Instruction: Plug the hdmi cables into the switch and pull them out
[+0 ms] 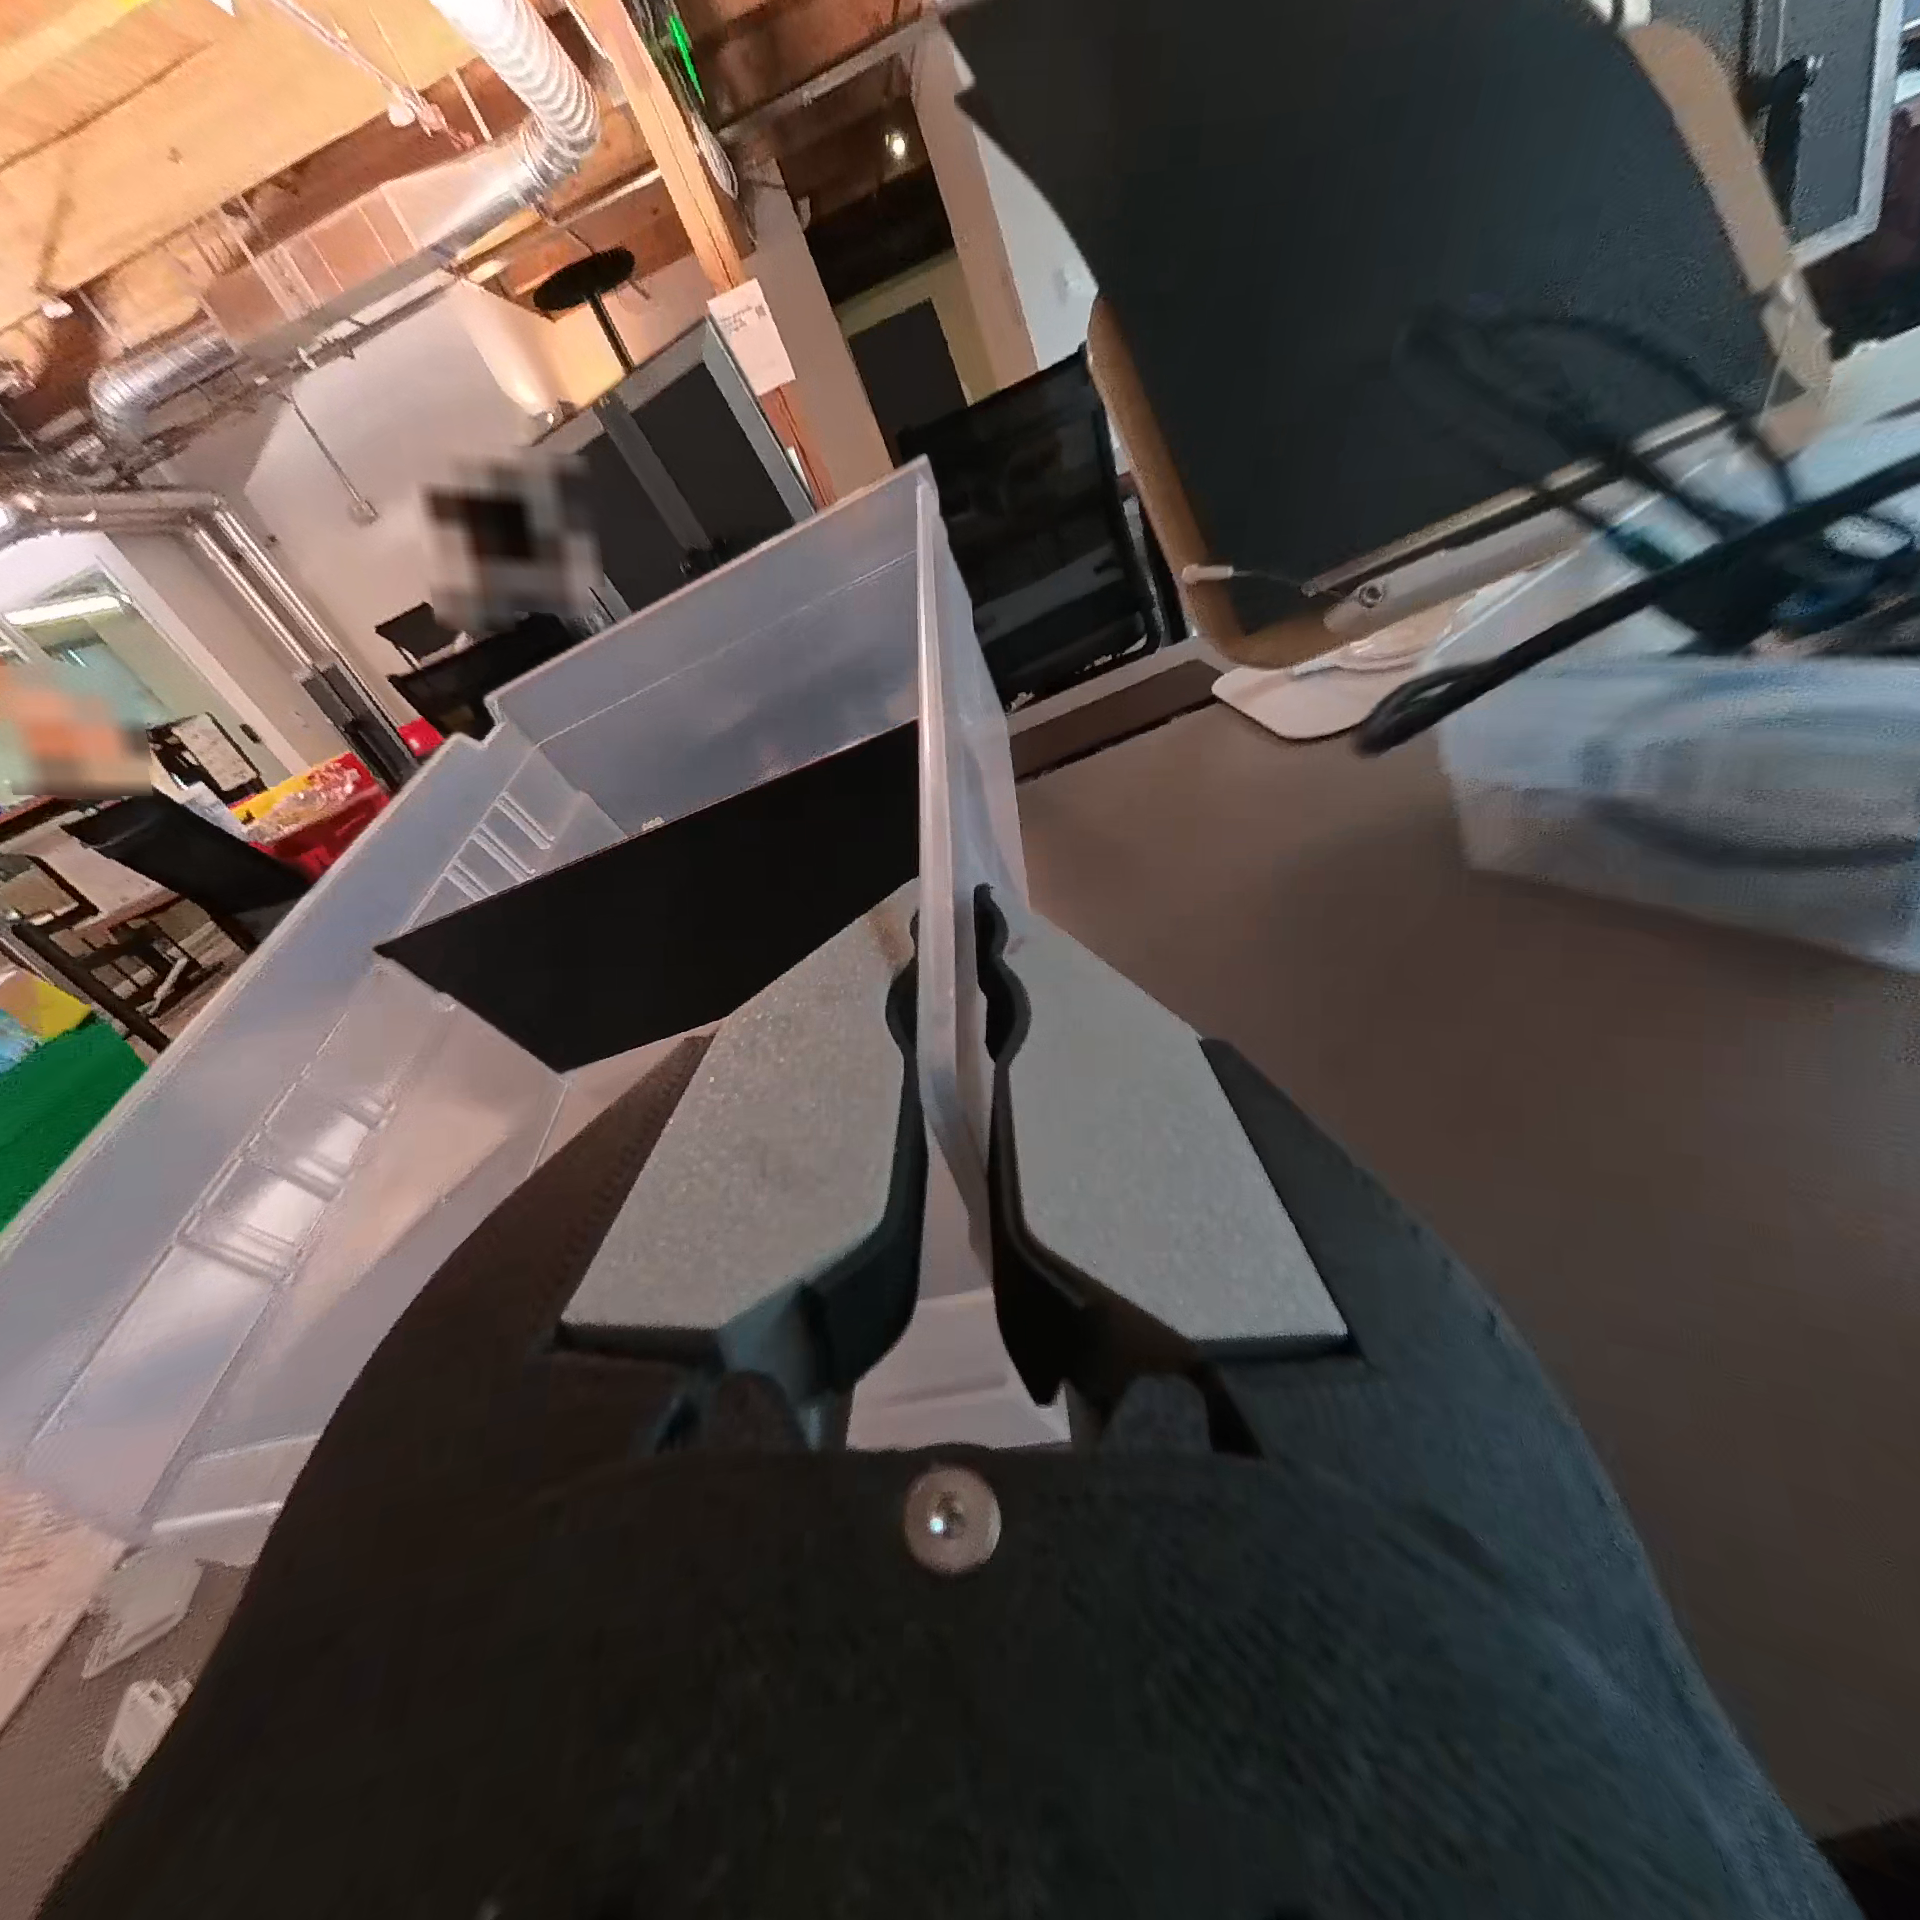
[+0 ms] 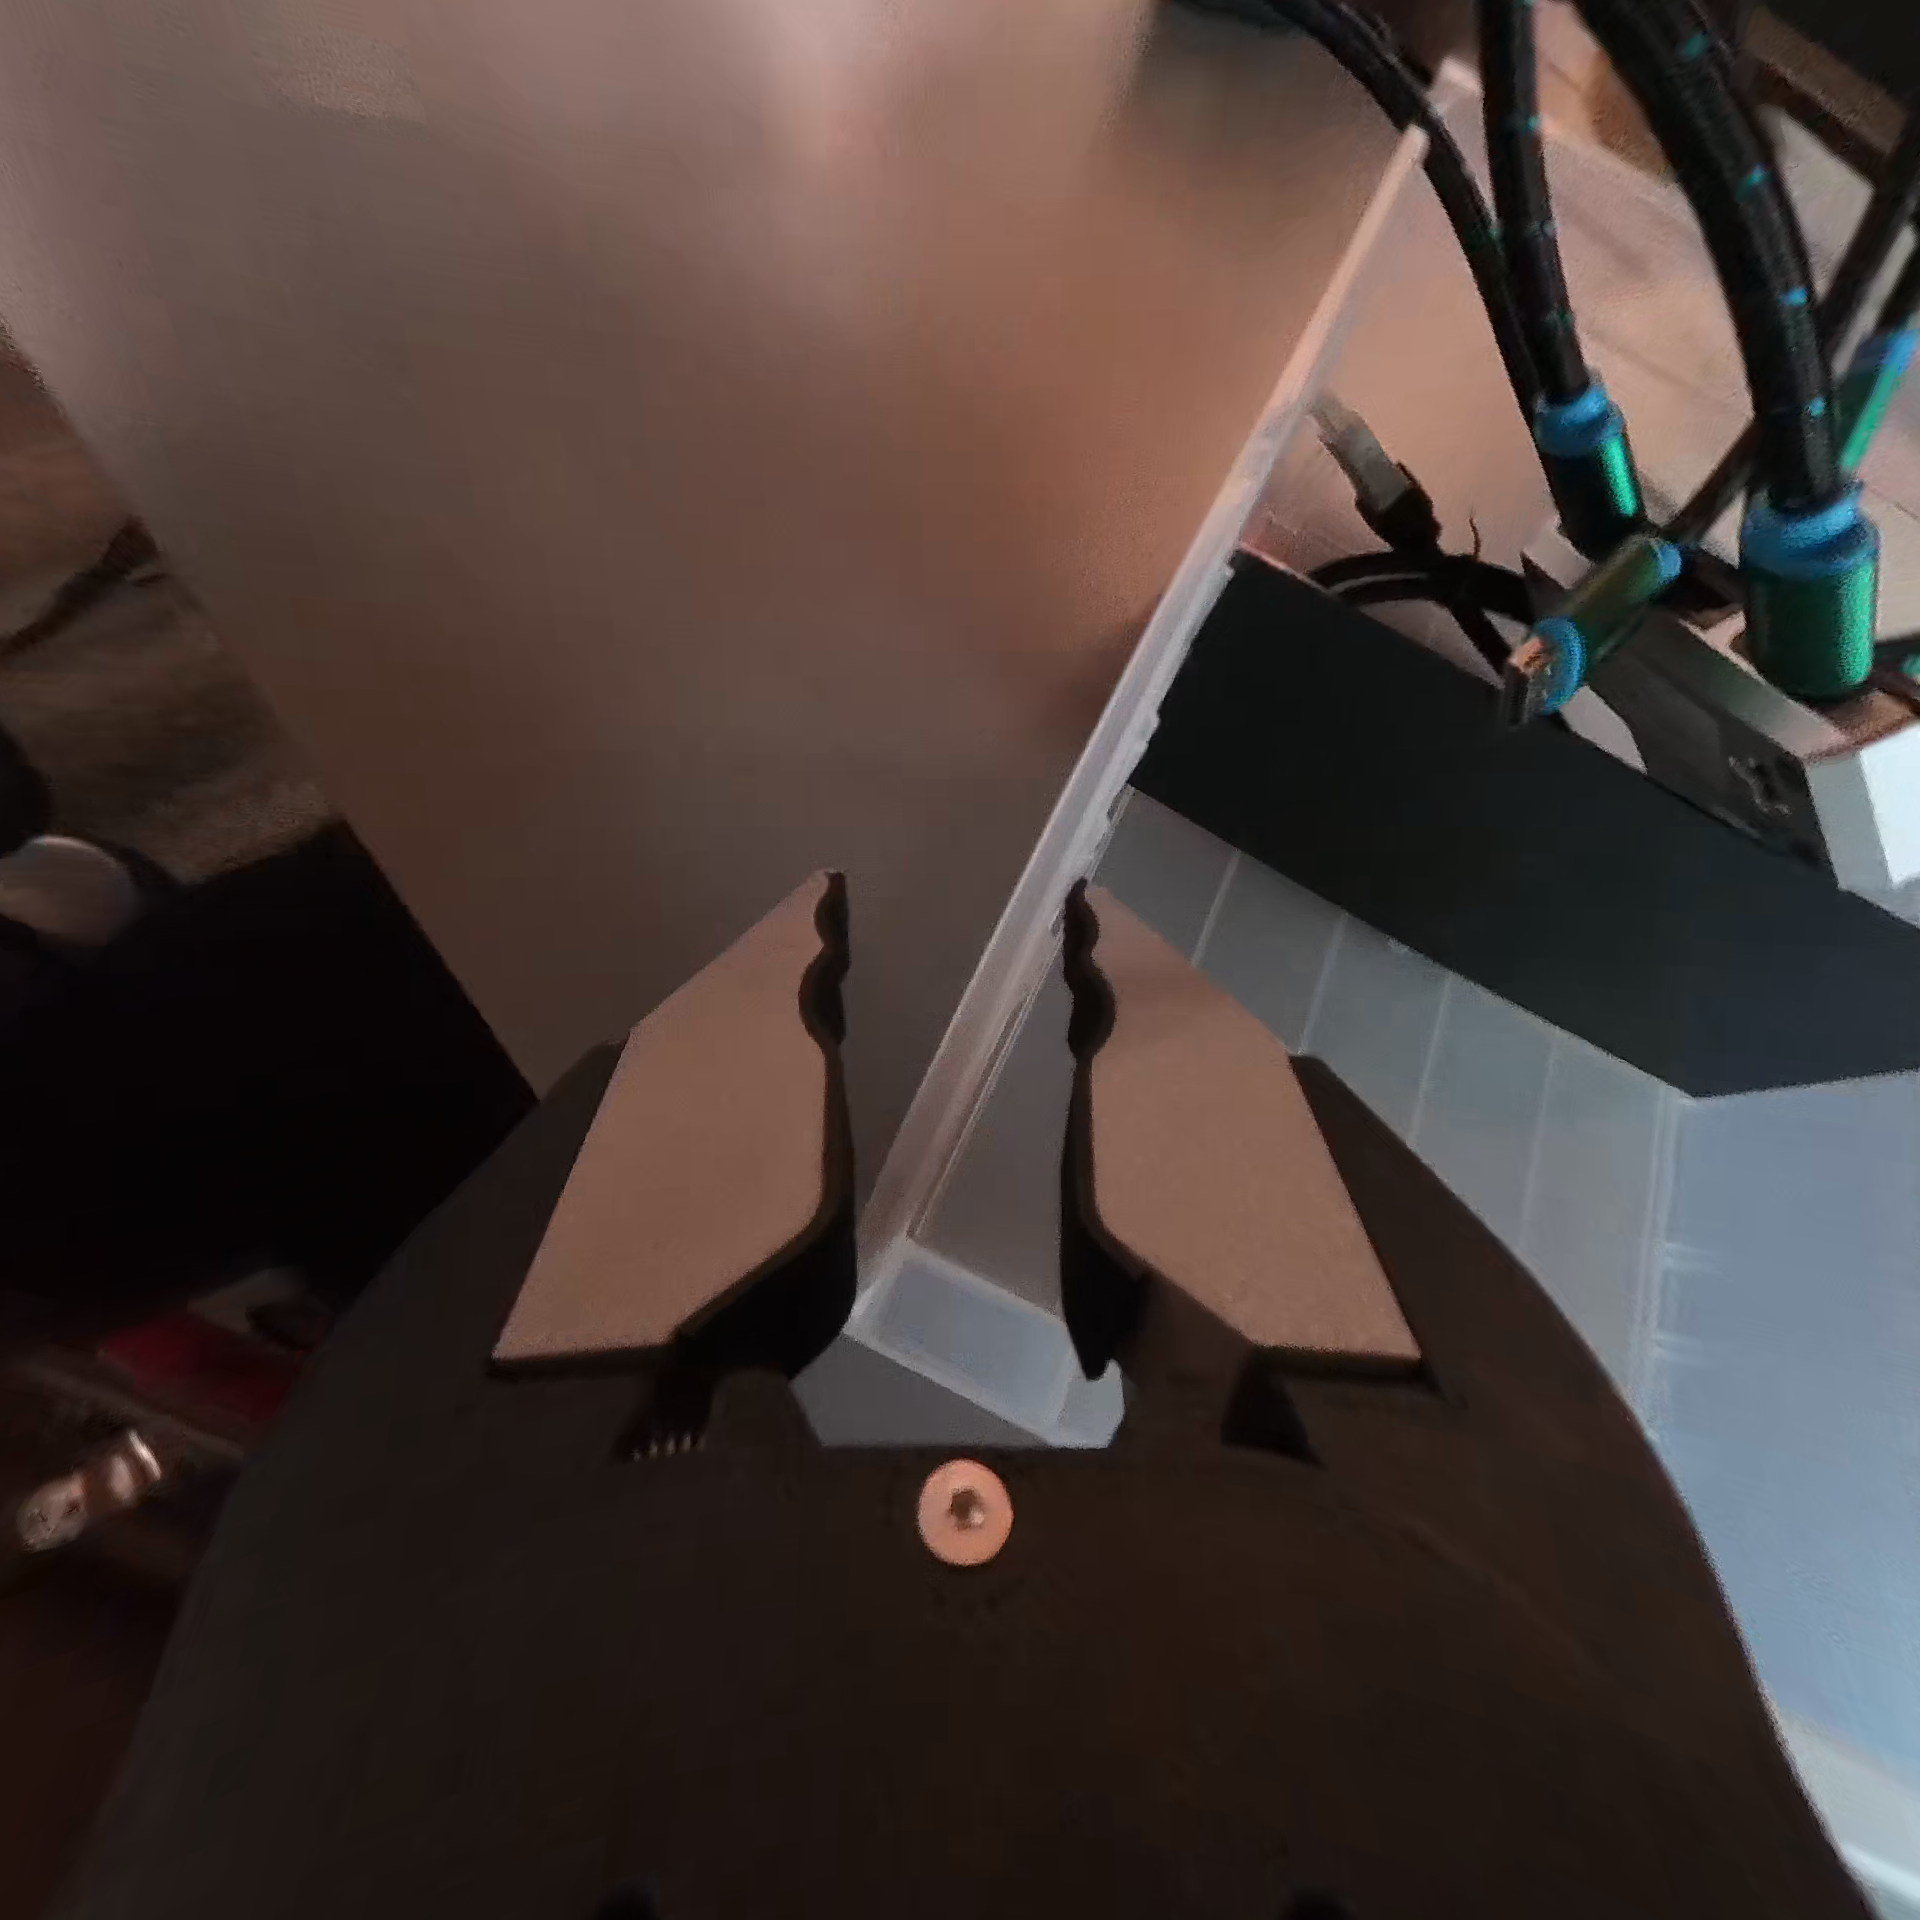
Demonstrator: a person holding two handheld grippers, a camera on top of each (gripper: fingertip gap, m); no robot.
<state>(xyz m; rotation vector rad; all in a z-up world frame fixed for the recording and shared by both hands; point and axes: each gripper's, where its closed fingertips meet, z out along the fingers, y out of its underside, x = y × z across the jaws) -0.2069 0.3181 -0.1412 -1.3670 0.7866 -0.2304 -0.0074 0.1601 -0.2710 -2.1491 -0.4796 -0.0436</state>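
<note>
Our left gripper (image 1: 951,956) was clenched on the wall of the clear plastic bin (image 1: 312,1091), one pad on each face of the thin rim, both pressing. Inside that bin the black switch (image 1: 665,935) lay at a slant against the gripped wall. Our right gripper (image 2: 956,935) stood released, its jaws astride the bin's rim (image 2: 1039,935): the right-hand fingertip (image 2: 1081,966) was touching or very near the wall, the left one well clear of it. In the right wrist view the switch (image 2: 1455,831) sat in the bin, with braided black hdmi cables (image 2: 1538,260) hanging above it, their blue-green plugs (image 2: 1808,613) close over its top; we could not tell whether any was seated
</note>
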